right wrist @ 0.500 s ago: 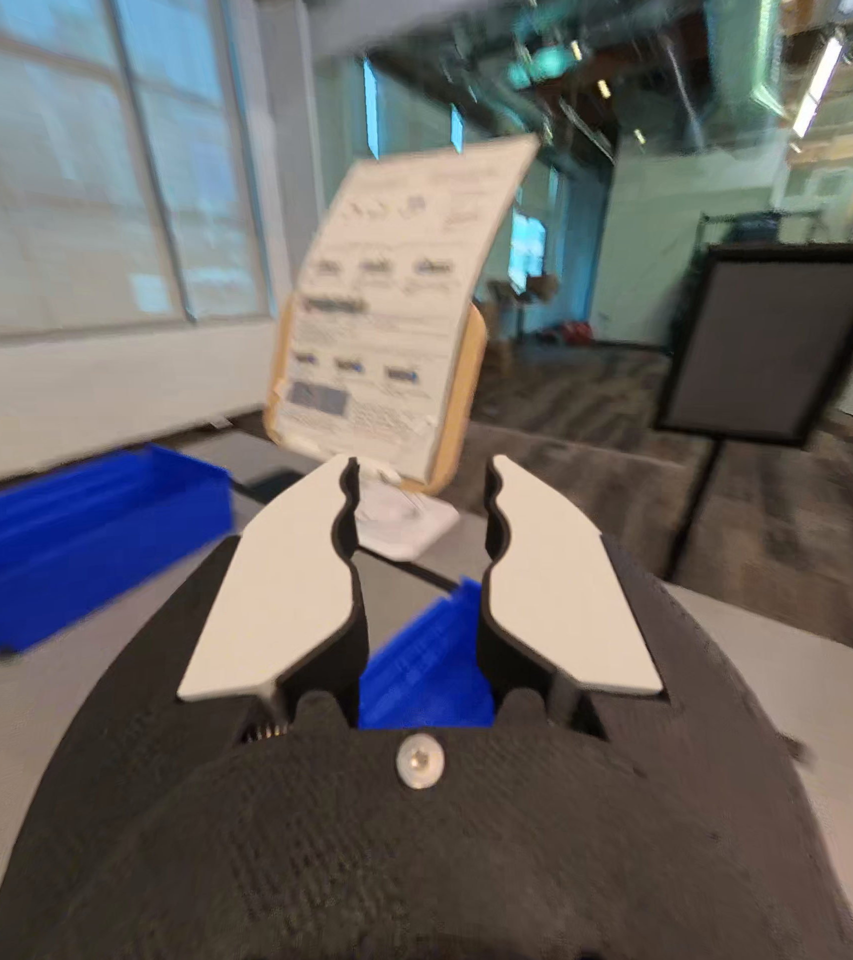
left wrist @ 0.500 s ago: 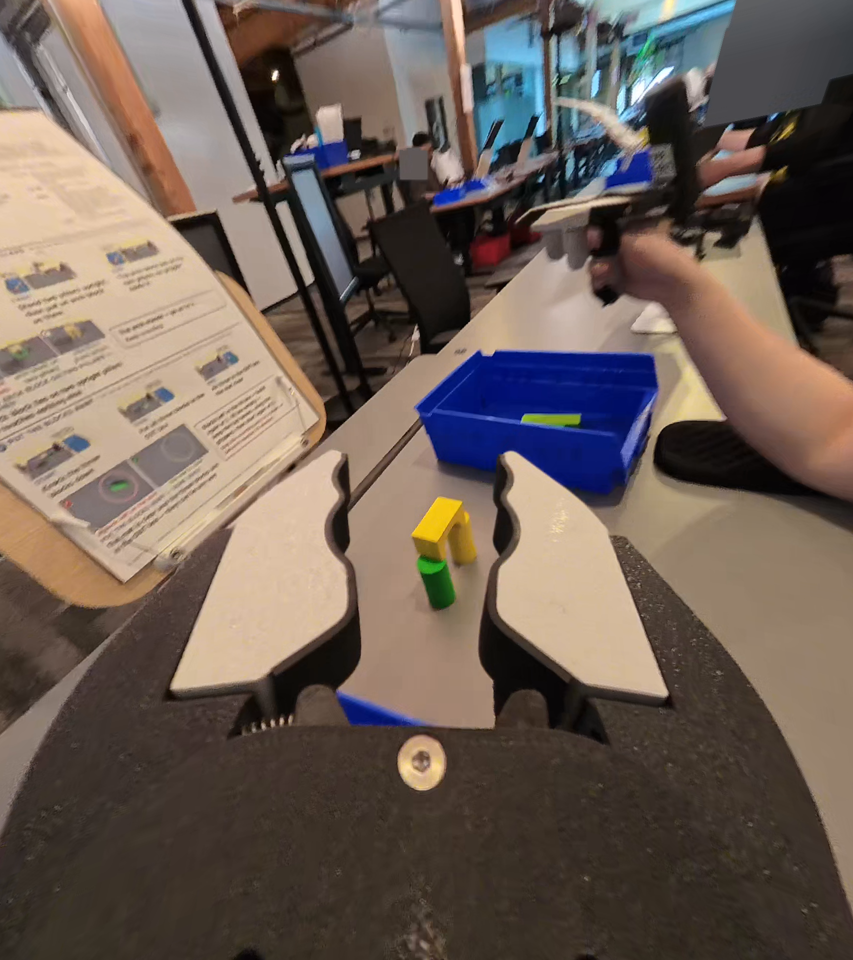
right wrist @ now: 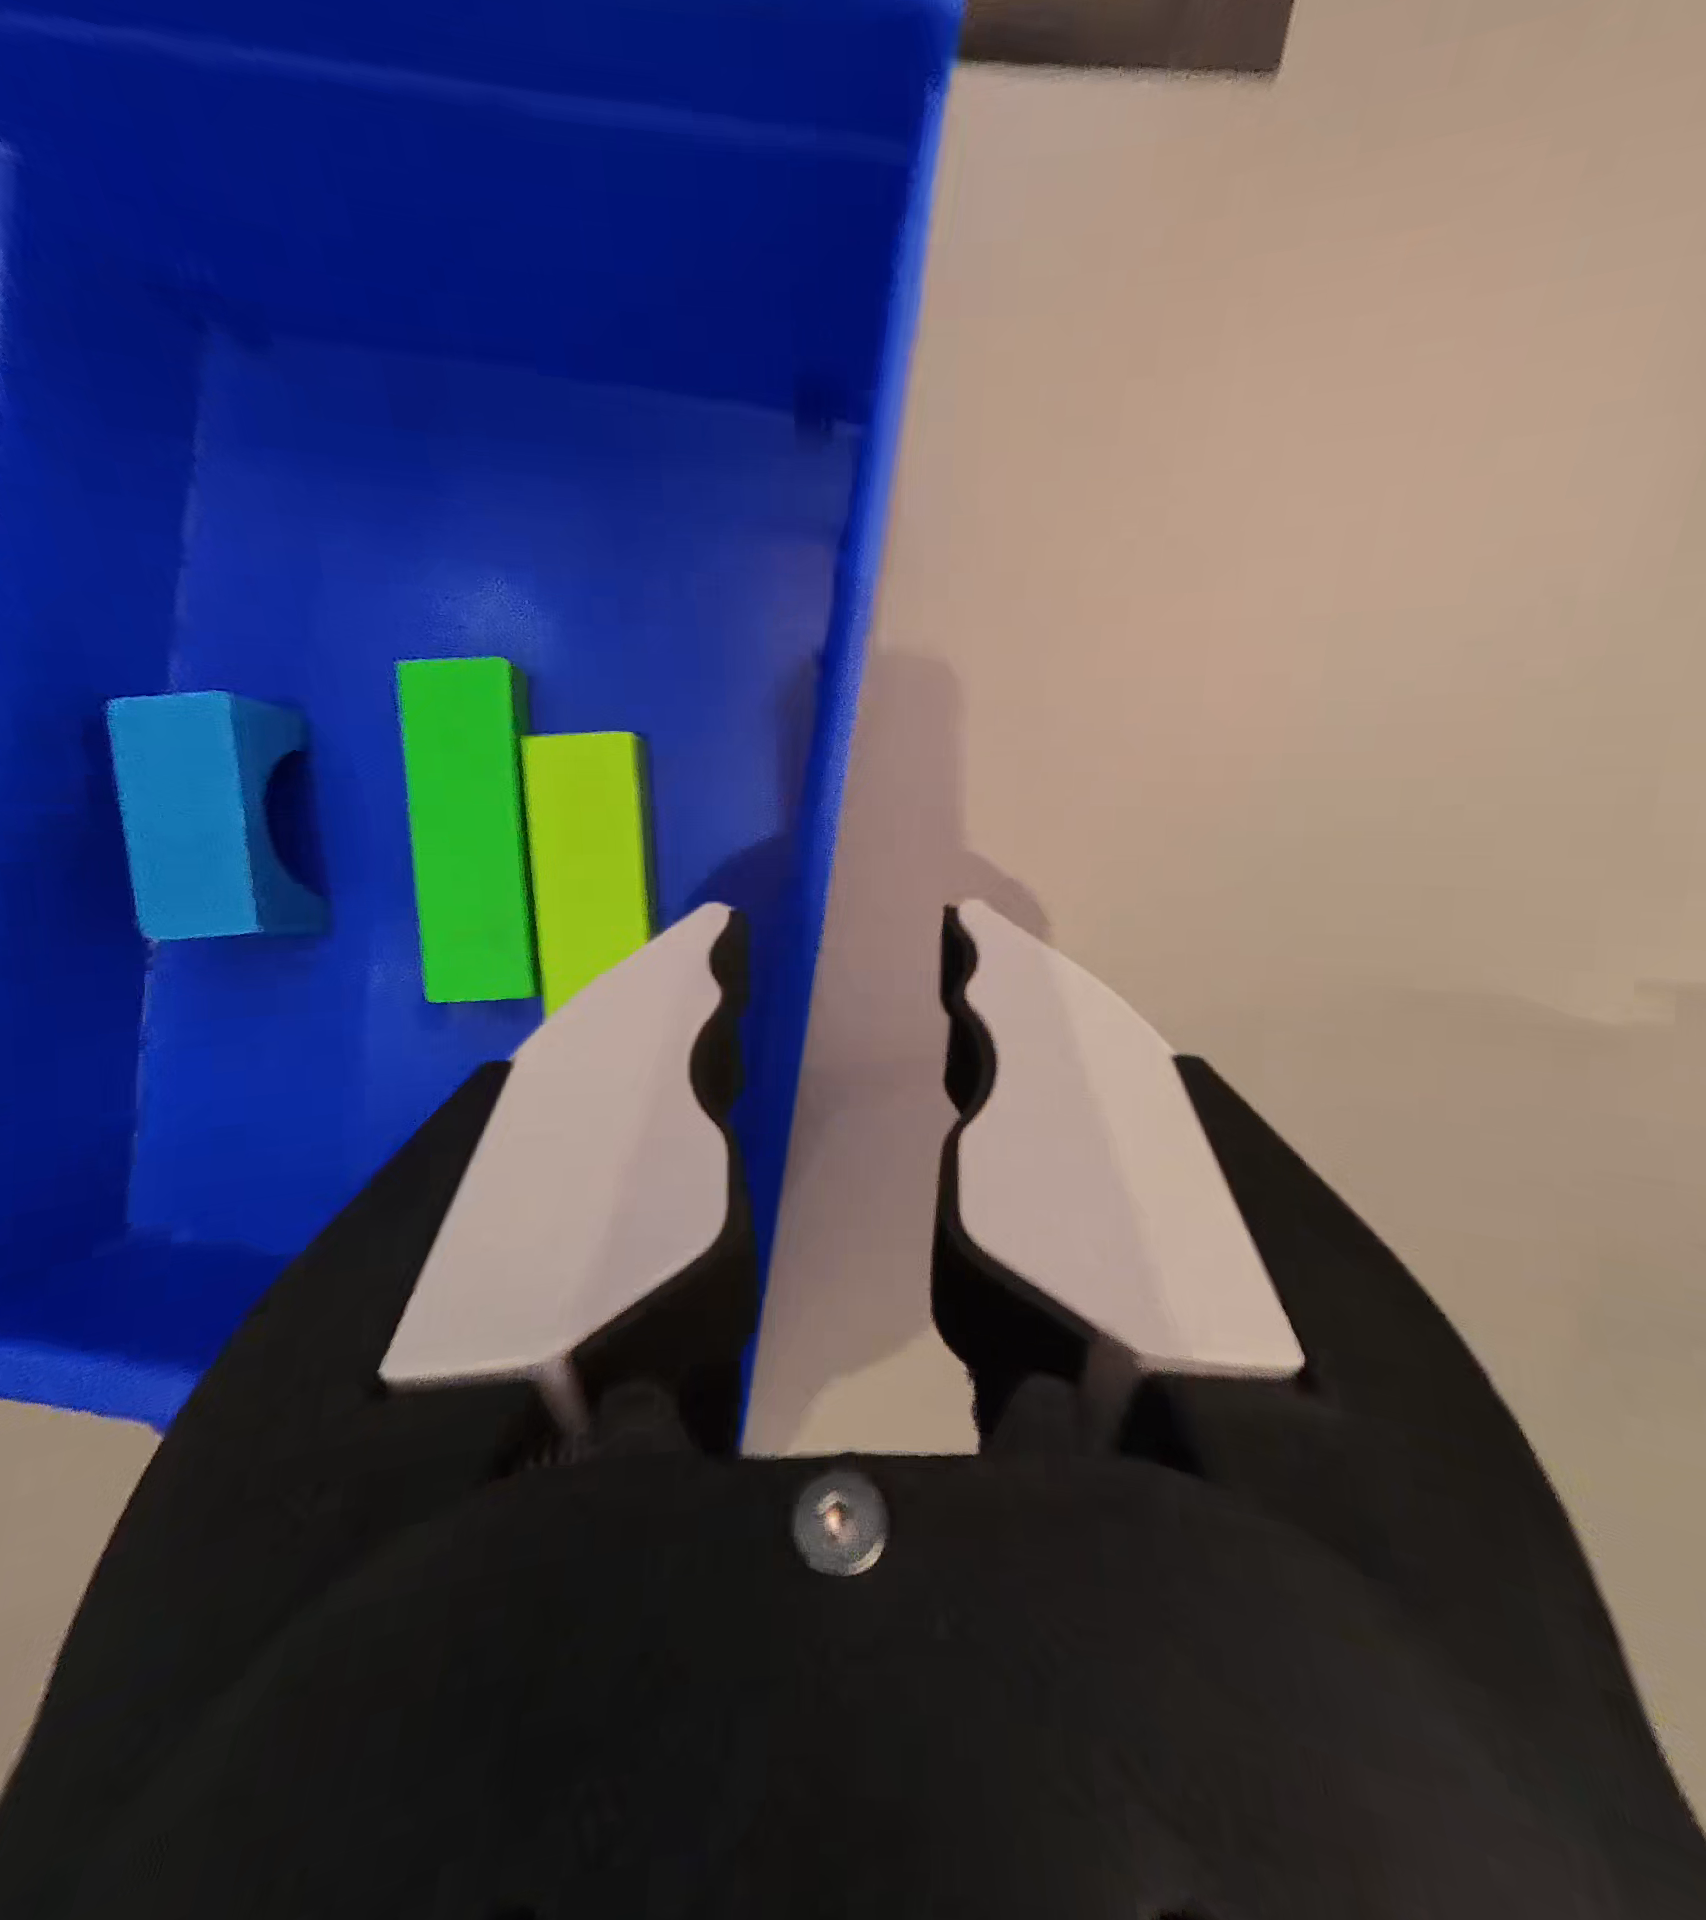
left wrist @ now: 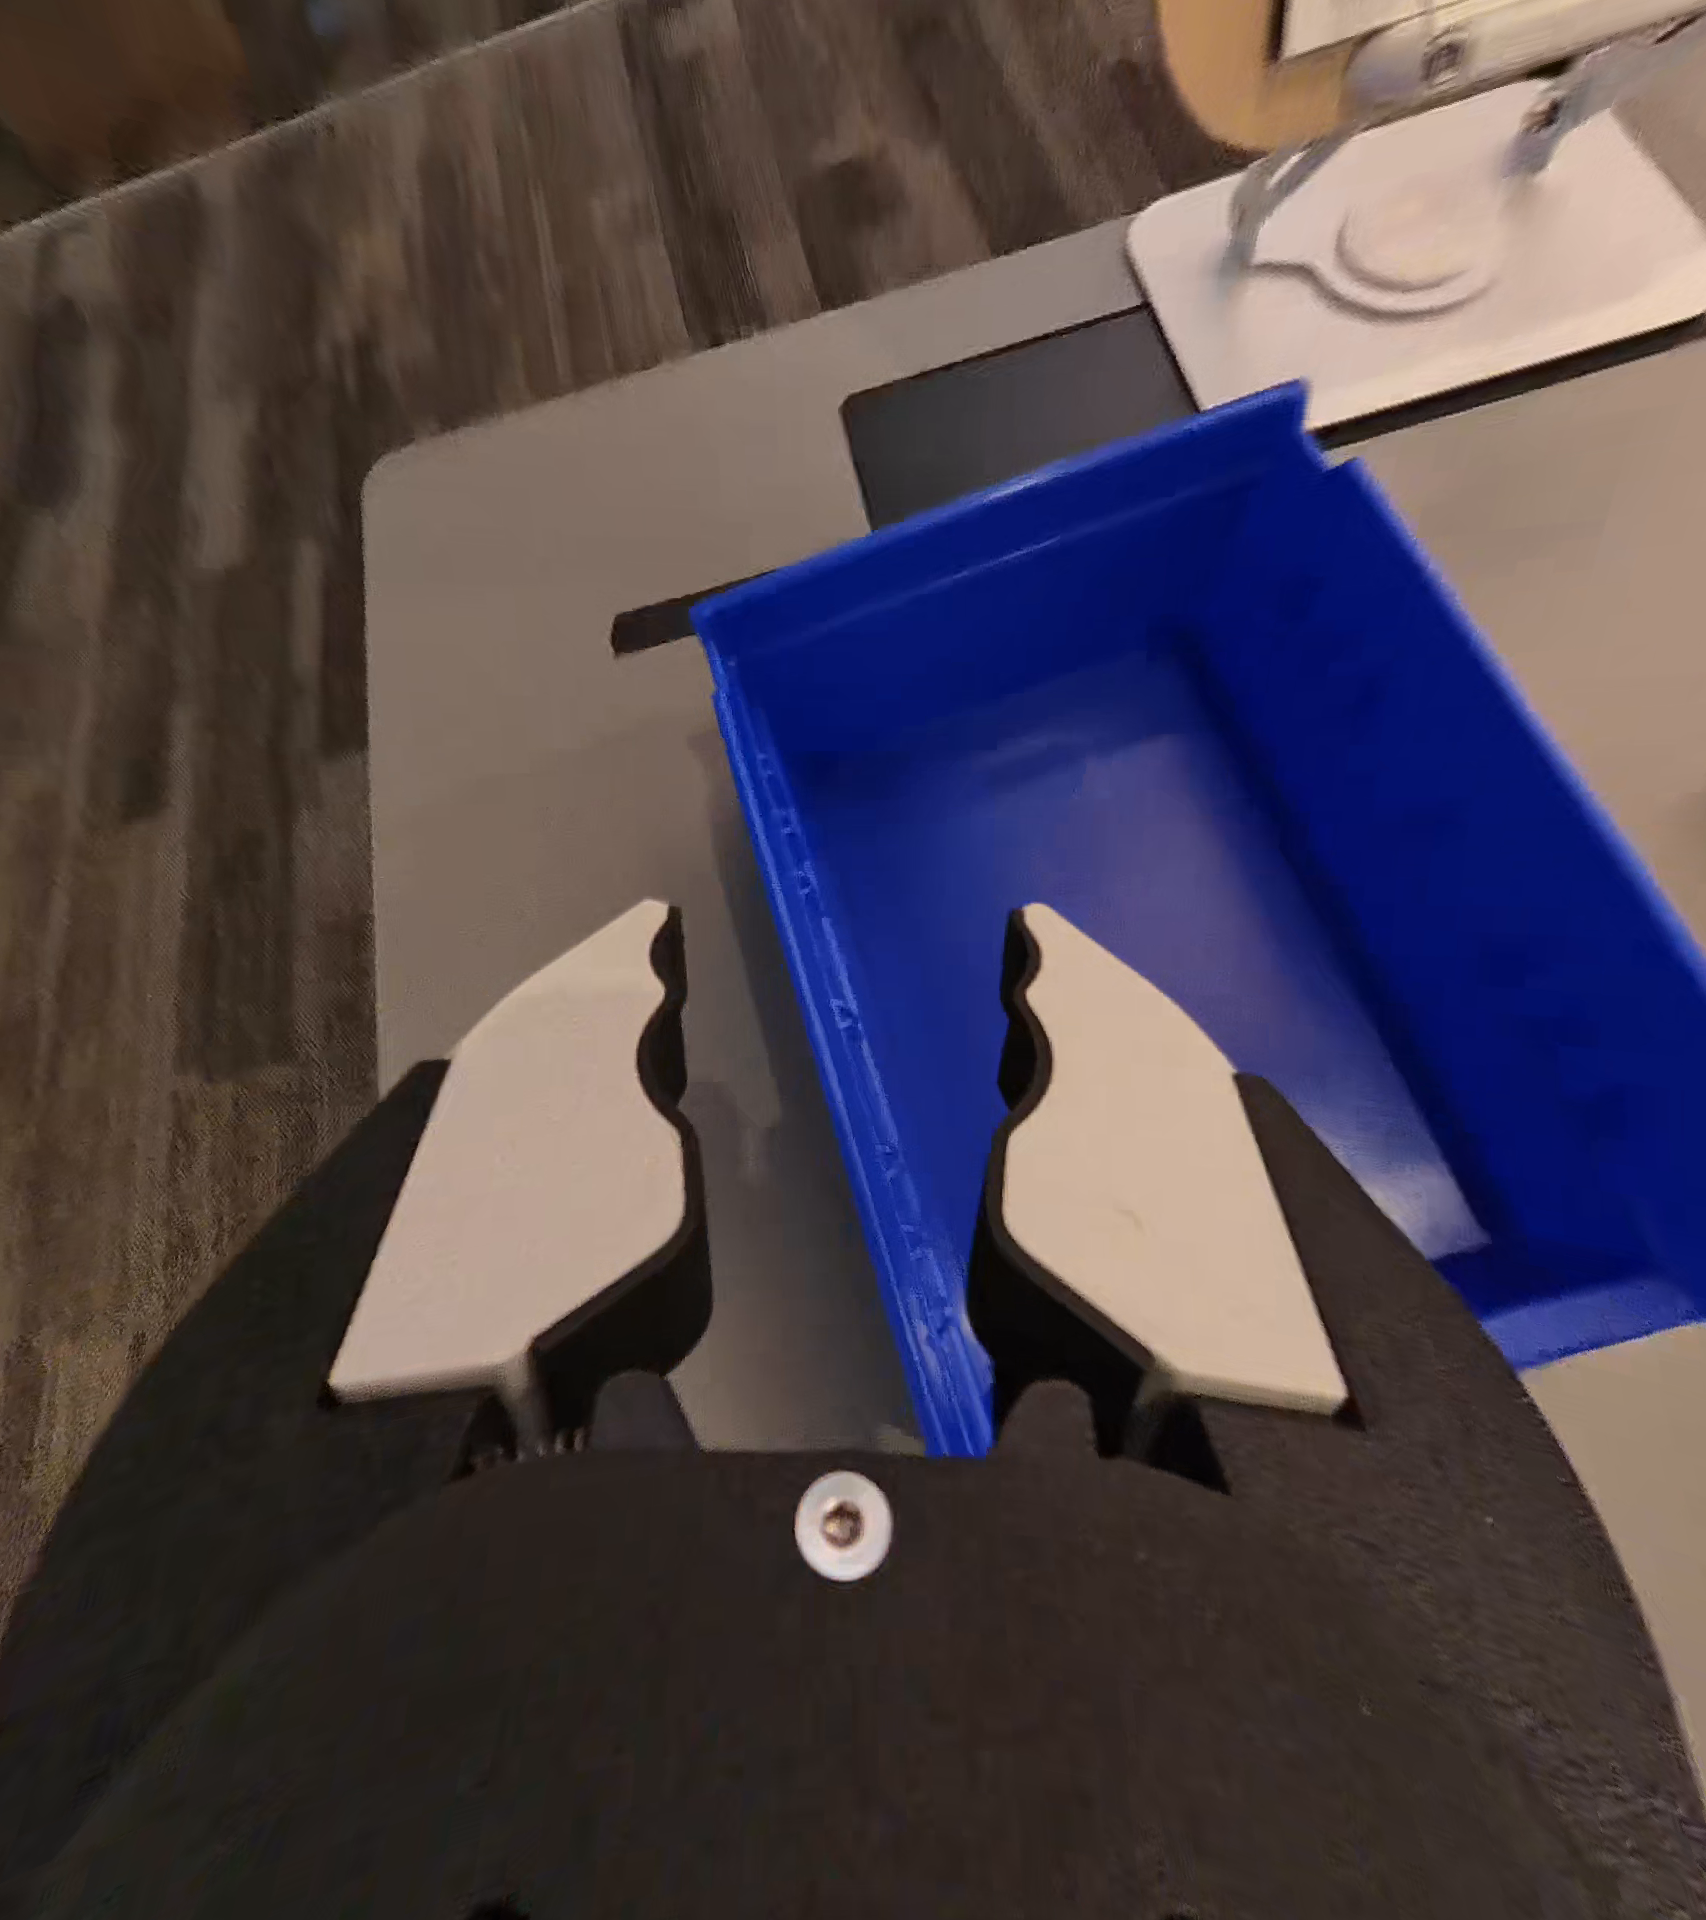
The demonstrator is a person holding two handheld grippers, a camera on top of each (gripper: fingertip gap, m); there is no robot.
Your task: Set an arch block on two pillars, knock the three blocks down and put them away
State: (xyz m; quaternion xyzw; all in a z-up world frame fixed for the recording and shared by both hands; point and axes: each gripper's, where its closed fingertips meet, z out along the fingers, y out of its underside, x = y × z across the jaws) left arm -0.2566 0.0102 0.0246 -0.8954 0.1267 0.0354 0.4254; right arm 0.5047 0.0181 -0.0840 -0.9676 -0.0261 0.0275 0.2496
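Our left gripper (left wrist: 844,914) and right gripper (right wrist: 836,914) gaped empty; three blocks, blue arch (right wrist: 210,816) included, lay in one bin (right wrist: 916,520), so little seemed left.

Office-style workspace set up for tabletop block exercises

A smooth grey desk (left wrist: 537,644) with a rounded corner stands over a floor (left wrist: 153,520) of grey-brown, carpet-like striped planks, the sort laid in commercial offices. On the desk a white square stand base (left wrist: 1431,239) carries a metal arm and a tan wooden board (left wrist: 1233,73), of which only the lower edge shows. Blue plastic storage bins sit on the surface: one (left wrist: 1244,644) empty beside a dark flat pad (left wrist: 1005,436), another (right wrist: 516,260) holding a blue arch block (right wrist: 194,821) and two green bars (right wrist: 464,831) lying side by side. The plain furniture, sorting bins and toy blocks suggest a test or data-collection station rather than a home.
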